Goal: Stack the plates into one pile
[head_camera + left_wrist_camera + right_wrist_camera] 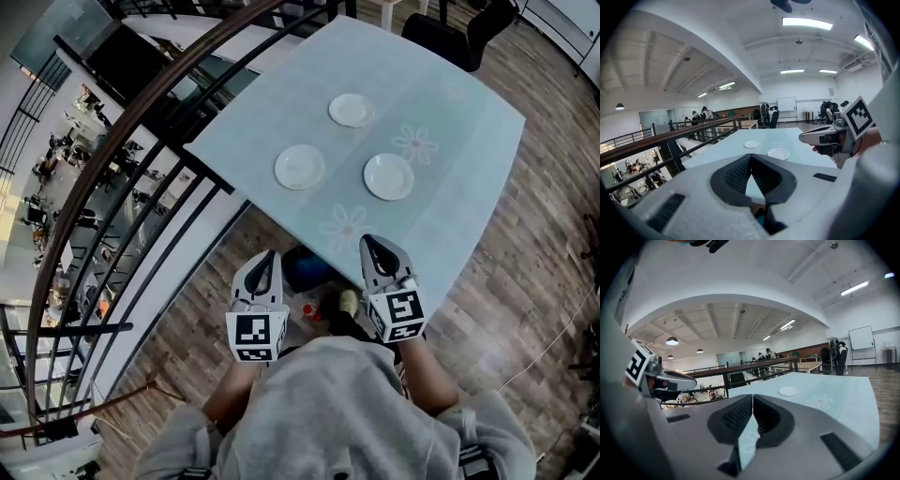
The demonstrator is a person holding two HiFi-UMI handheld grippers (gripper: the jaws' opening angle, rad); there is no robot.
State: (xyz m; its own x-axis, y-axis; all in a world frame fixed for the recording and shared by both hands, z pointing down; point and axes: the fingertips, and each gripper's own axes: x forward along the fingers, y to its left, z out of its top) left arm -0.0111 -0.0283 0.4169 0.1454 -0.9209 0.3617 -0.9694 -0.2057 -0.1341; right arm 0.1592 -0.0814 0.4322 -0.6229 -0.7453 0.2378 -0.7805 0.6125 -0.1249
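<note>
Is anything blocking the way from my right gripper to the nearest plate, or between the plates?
Nothing visible. Only bare table lies between the right gripper and the nearest plate, and the stretches from it to the left plate and the far plate are clear too.

No words, numbers or brand names can be read anywhere in these views. The only sign-like marks are the black-and-white square markers [256, 335] on the cubes of the left hand-held gripper [267, 258] and the right hand-held gripper [375, 246], and these show code patterns, not letters. The whiteboard [786, 103] at the far wall is too small to show any writing.
</note>
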